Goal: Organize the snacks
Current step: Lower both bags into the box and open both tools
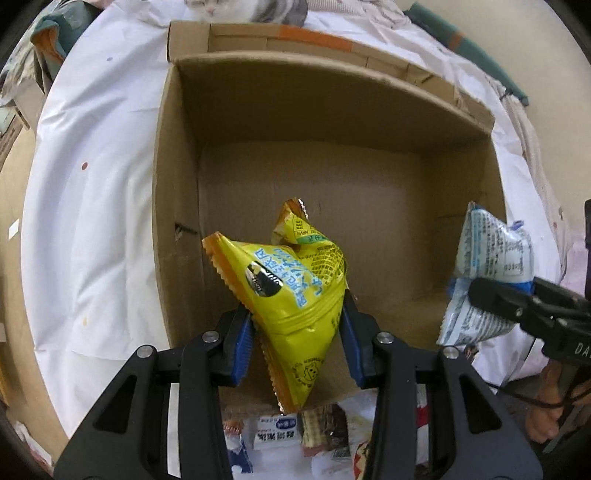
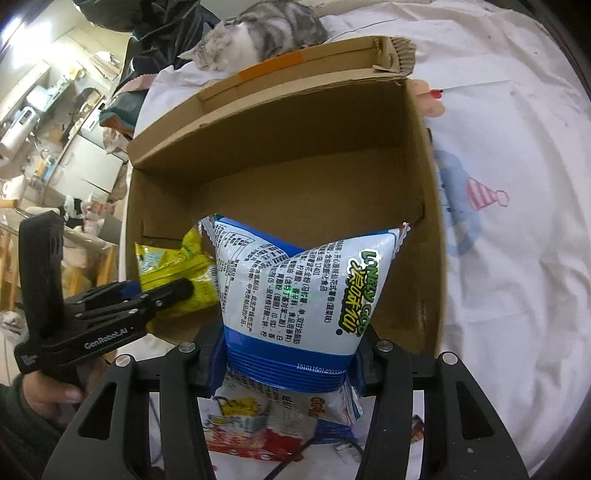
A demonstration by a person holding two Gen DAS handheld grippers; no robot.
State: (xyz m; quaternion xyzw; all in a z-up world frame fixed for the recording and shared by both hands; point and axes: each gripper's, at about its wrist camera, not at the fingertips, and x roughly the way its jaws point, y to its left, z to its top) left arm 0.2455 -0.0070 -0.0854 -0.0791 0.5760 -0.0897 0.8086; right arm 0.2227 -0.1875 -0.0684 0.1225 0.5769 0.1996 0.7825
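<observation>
The yellow bag (image 1: 295,291) is pinched by the left gripper (image 1: 295,343), the blue-white bag (image 2: 295,314) by the right gripper (image 2: 291,365). Both should be lowered well inside the cardboard box (image 1: 177,206), seemingly empty, before being released.

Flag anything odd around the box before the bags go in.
A cat lies on the bed right behind the cardboard box. The box's far right flap corner is torn and crumpled. The box itself holds nothing yet.
</observation>
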